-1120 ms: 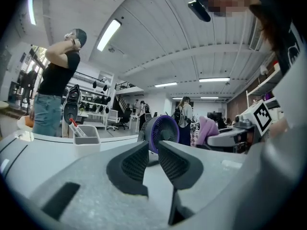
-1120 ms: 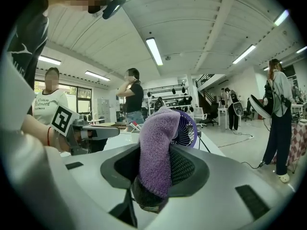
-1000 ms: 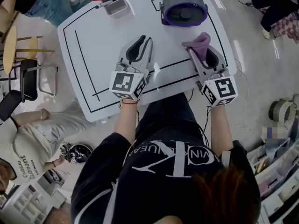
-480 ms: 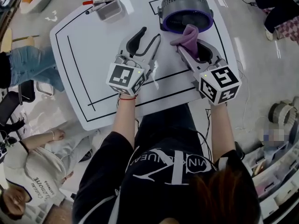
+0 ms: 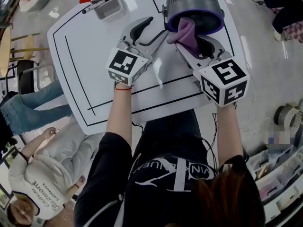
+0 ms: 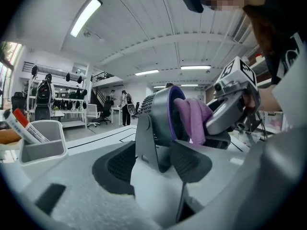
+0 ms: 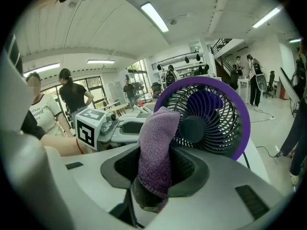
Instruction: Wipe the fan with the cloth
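R gripper (image 7: 152, 188): your jaws are clamped on the cloth (image 7: 156, 143) — purple, folded, standing up out of the pads.
Cloth: its top end lies on the fan (image 7: 211, 123), against the front grille just inside the purple ring, on the side nearest the L gripper.
L gripper (image 6: 156, 163): your jaws are wide apart and have just been opening. The fan's grey side bracket (image 6: 145, 135) shows betw. them, w/ no pad pressing on it.
Fan: stands at the table's far edge, in a black-outlined box, w/ its face turned toward you.
Table (image 5: 90, 51): white w/ black lines. Both your grippers reach across it from the near edge.
Bin (image 5: 110, 8): grey, at the far-left corner — markers (image 5: 94, 0) lie across its top.
Beyond: a person in a light top sits off the table's near-left corner.
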The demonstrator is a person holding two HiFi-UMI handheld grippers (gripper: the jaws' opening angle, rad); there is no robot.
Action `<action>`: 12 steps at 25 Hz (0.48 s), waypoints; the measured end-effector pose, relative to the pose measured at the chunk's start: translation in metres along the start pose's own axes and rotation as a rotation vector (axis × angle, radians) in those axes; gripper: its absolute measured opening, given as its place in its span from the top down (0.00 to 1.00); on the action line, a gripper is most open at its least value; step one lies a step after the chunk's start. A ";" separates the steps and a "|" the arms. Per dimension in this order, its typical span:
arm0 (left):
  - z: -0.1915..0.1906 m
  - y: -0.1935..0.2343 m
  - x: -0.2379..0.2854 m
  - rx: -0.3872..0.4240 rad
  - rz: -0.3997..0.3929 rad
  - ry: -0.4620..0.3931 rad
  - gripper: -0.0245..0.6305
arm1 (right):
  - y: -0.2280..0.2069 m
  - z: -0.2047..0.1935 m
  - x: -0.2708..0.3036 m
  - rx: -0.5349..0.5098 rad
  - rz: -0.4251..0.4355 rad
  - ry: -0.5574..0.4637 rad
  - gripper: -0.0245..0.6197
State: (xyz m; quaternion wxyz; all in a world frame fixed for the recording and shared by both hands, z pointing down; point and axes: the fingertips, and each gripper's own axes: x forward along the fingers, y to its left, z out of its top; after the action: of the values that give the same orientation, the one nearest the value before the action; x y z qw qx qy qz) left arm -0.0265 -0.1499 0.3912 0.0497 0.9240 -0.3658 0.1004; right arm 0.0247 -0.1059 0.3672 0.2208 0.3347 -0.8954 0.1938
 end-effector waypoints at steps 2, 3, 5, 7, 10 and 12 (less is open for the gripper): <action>-0.006 0.001 0.007 0.024 -0.009 0.025 0.62 | -0.001 -0.001 0.005 0.003 0.002 0.019 0.72; -0.009 0.001 0.011 0.038 -0.015 0.039 0.62 | -0.001 -0.001 0.007 0.002 0.005 0.031 0.72; -0.014 0.001 0.020 0.068 -0.027 0.069 0.62 | -0.001 -0.002 0.011 0.001 0.013 0.054 0.72; -0.016 0.001 0.026 0.088 -0.043 0.083 0.65 | -0.002 -0.002 0.014 0.010 0.026 0.071 0.72; -0.013 0.002 0.032 0.106 -0.058 0.078 0.80 | -0.002 0.000 0.018 0.031 0.056 0.084 0.72; -0.012 0.002 0.032 0.114 -0.058 0.081 0.78 | -0.002 0.001 0.020 0.042 0.073 0.094 0.72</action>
State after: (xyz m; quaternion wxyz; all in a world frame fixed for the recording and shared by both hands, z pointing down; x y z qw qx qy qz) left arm -0.0068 -0.1712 0.4106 0.0144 0.9307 -0.3301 0.1568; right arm 0.0121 -0.1183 0.3769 0.2482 0.2969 -0.8914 0.2360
